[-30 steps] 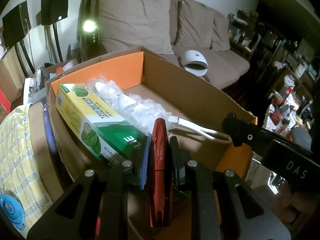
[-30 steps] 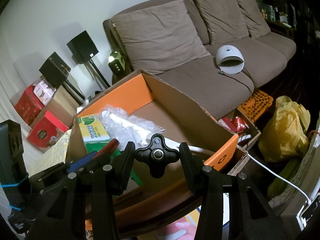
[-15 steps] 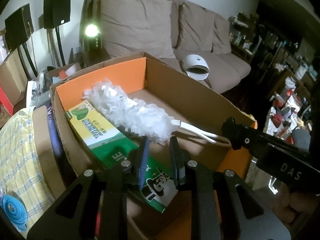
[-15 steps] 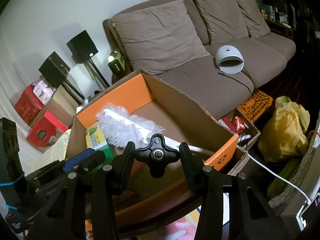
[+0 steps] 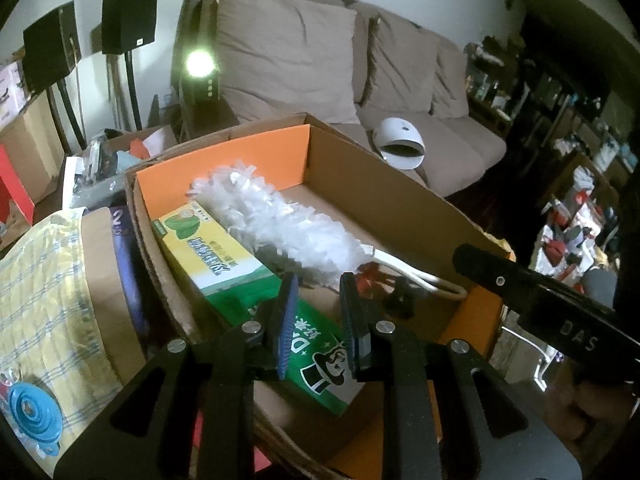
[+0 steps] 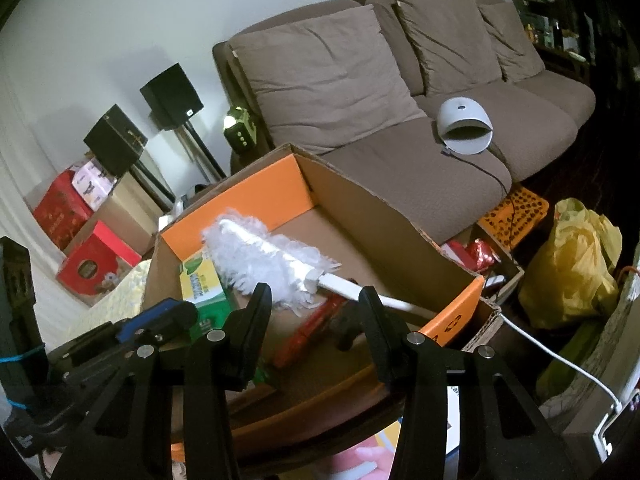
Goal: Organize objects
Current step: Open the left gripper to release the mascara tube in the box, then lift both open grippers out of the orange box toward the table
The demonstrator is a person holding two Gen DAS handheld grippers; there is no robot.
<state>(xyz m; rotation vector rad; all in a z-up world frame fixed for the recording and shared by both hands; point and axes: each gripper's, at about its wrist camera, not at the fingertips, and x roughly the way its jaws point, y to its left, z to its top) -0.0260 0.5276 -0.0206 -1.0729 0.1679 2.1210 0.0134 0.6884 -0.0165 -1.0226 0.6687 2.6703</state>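
An open cardboard box [image 5: 400, 200] with orange flaps holds a white feather duster [image 5: 280, 220], a green and yellow carton [image 5: 216, 256], a red tube [image 6: 308, 332] and a black star knob [image 6: 346, 326]. The tube and knob lie on the box floor near the front wall. My left gripper [image 5: 319, 284] hovers over the carton's near end, open, with nothing between its blue-padded fingers. Over the front of the box [image 6: 380, 224], my right gripper [image 6: 314, 294] is open and empty, with the knob below it. The right gripper's black body [image 5: 540, 300] crosses the left wrist view.
A brown sofa [image 6: 340, 92] stands behind the box with a white domed device [image 6: 464, 124] on its seat. Two black speakers [image 6: 172, 96] and red boxes [image 6: 96, 264] are at the left. A yellow bag [image 6: 572, 264] and a white cable [image 6: 560, 360] lie at the right. A checked cloth [image 5: 40, 280] sits left of the box.
The left gripper let go of the red tube, which now lies in the box. The black knob has left the right gripper's fingers and rests beside the tube.
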